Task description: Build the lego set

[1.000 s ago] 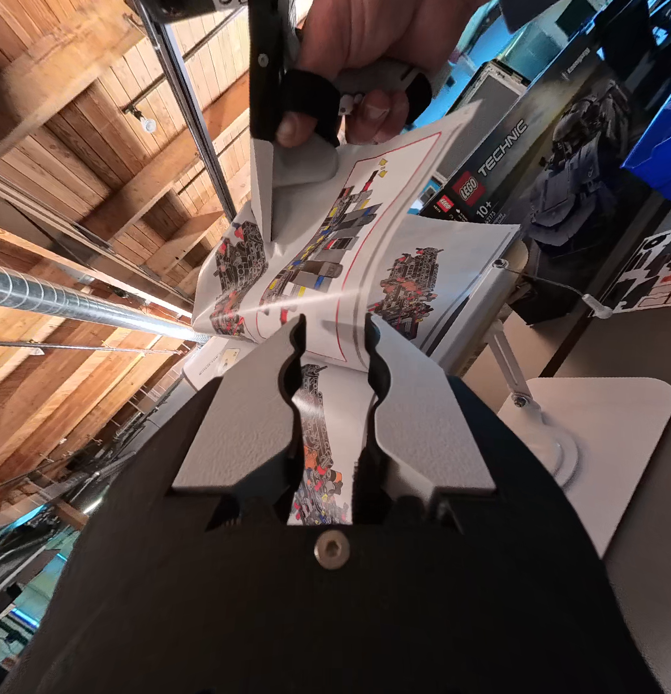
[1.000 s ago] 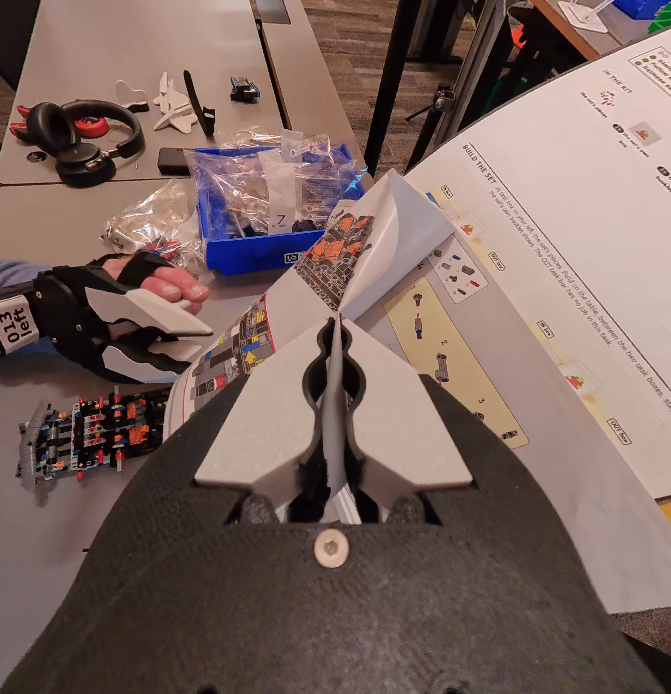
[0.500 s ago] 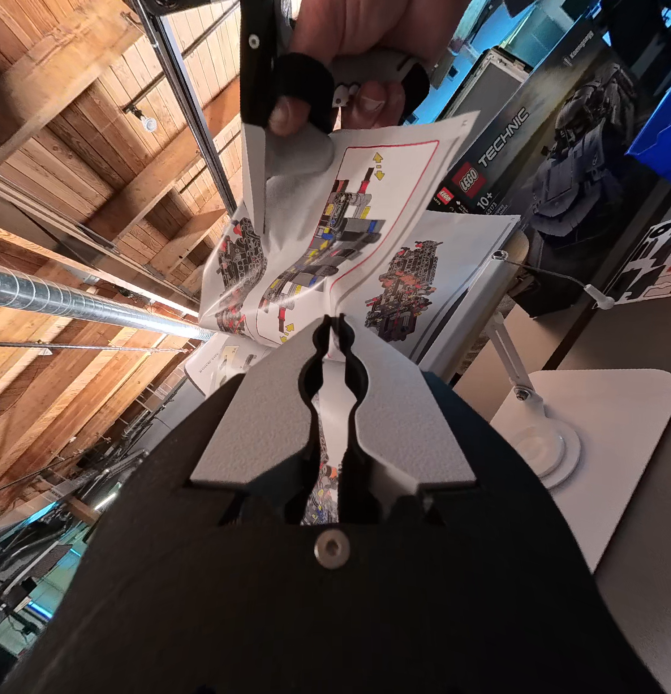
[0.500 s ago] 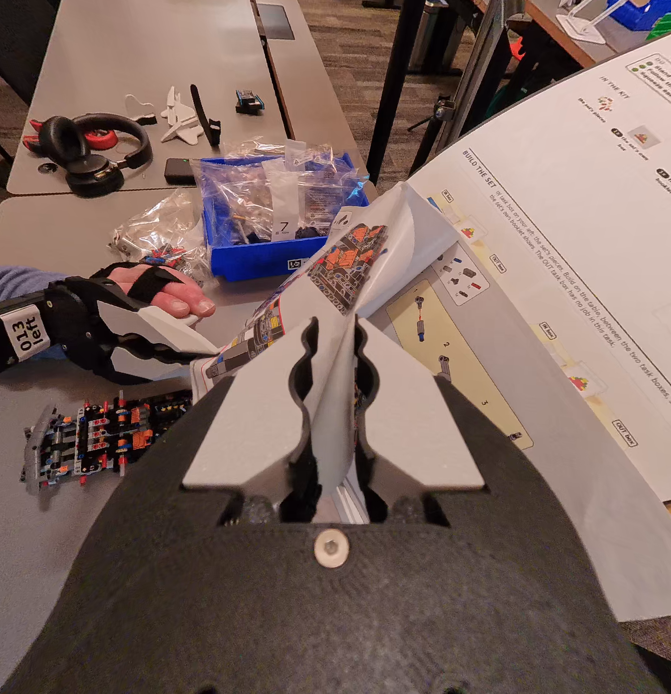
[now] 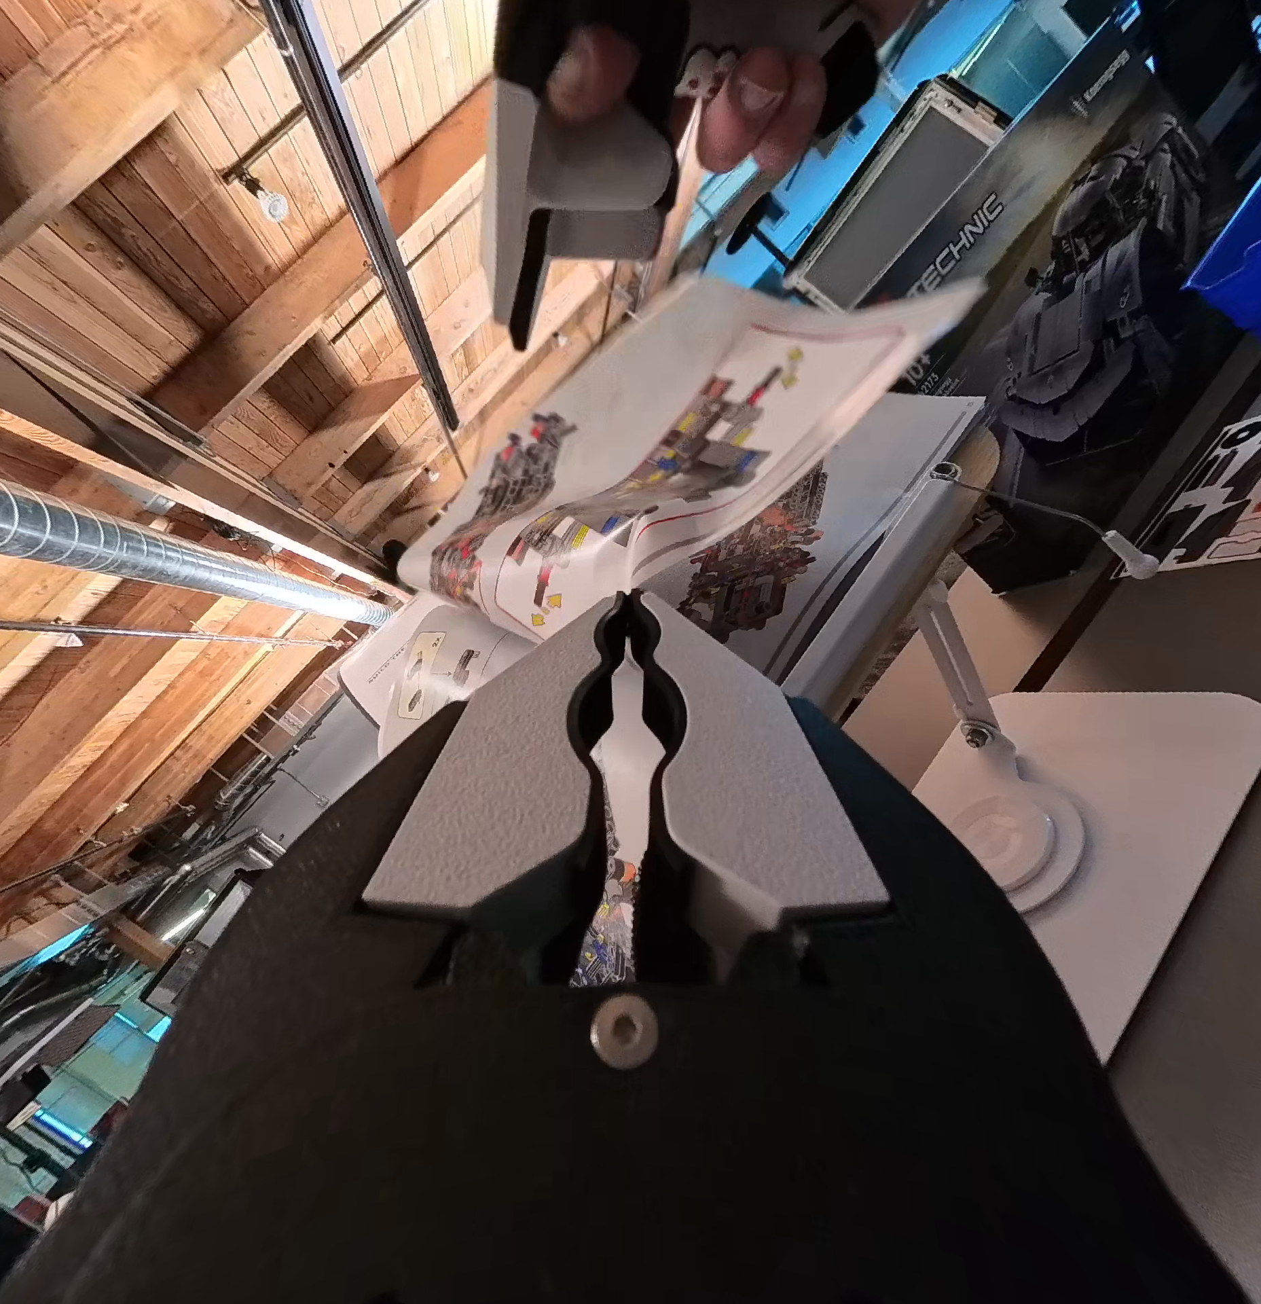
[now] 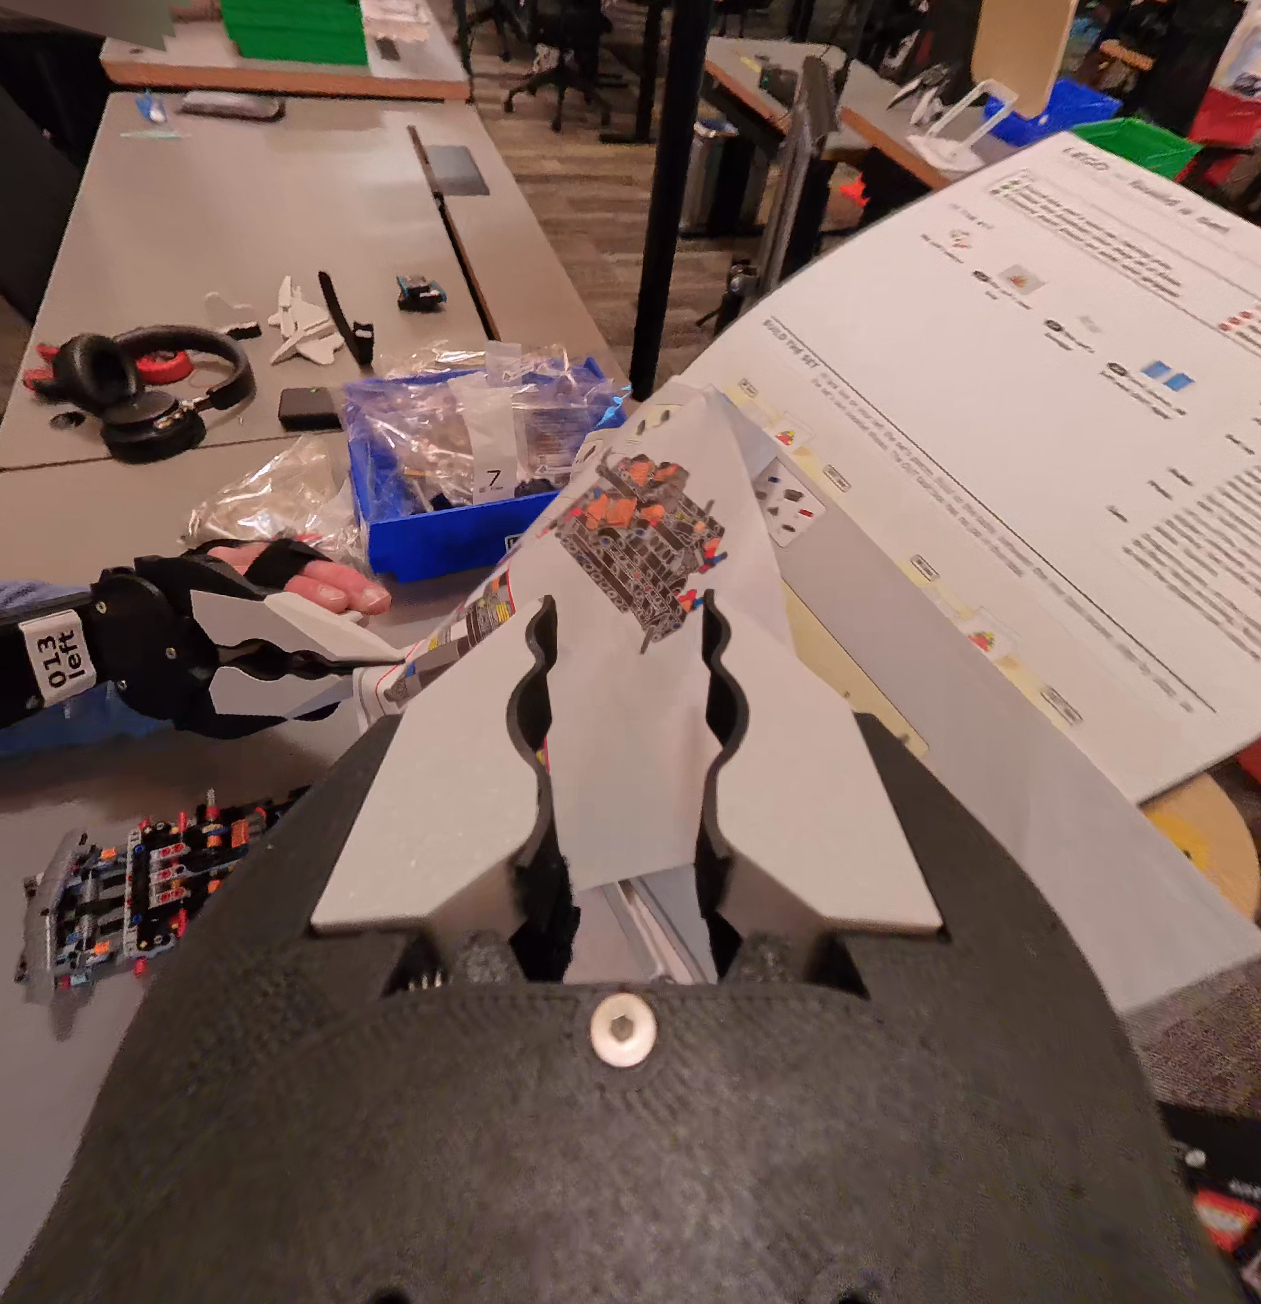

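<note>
- Between my two grippers, over the near part of the grey table (image 6: 211, 233), I am handling the instruction booklet (image 6: 641, 536); its loose page is arching up from the stand-held stack towards the table's left side.
- I am keeping the left gripper (image 5: 629, 605) pinched on the page's lower edge; its tips are meeting on the paper, and the right wrist view is showing the same left gripper (image 6: 373, 670) clamped at the page's corner.
- I am holding the right gripper (image 6: 624, 614) with its jaws spread, the page passing loosely between the fingers (image 6: 465, 748) with nothing clamped; in the left wrist view that right gripper (image 5: 535, 310) is hanging above the page, apart from it.
- I am judging the page to be very light, thin and floppy, glossy enough to slide and easy to crease or tear near the spine, so I am favouring a gentle hold on the free outer edge, well away from the binding.
- I am seeing the part-built lego model (image 6: 130, 889) lying on the table's near left part, just below the left gripper, untouched; it looks stiff but with small pins that could pop off, so I would be taking it by its long sides.
- I am noting the blue bin (image 6: 465, 522) of bagged parts just behind the page, near the table's right edge.
</note>
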`<state>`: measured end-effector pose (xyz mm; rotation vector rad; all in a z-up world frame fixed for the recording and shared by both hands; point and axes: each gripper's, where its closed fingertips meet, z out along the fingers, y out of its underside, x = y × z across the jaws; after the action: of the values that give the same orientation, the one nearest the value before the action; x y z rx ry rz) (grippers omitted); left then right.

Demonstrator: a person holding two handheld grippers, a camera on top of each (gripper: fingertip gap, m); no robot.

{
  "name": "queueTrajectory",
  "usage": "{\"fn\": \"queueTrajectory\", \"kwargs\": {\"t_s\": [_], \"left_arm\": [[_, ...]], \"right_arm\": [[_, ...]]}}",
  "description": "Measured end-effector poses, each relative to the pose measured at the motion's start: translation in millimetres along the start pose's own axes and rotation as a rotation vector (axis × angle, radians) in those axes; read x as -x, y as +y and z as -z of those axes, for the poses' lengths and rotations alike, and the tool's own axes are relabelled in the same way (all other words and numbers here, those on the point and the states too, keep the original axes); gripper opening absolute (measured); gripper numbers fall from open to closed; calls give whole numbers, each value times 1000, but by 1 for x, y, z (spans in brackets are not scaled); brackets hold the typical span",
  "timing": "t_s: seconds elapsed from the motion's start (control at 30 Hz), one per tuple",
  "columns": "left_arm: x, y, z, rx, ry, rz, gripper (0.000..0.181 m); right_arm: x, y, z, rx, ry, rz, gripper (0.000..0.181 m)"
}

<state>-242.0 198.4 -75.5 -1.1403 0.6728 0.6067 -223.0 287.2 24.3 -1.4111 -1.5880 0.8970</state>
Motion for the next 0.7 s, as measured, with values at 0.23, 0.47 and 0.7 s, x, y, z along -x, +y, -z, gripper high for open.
{"fn": "queueTrajectory", "kwargs": {"t_s": [0.23, 0.47, 0.7], "left_arm": [[5, 2, 1, 5, -7, 56, 0], [15, 20, 14, 18, -1, 336, 0], [33, 47, 29, 44, -45, 558, 25]], "right_arm": [[-24, 51, 44, -55, 130, -138, 33], [22, 119, 7, 110, 6, -150, 22], [73, 30, -72, -109, 29, 112, 21]]}}
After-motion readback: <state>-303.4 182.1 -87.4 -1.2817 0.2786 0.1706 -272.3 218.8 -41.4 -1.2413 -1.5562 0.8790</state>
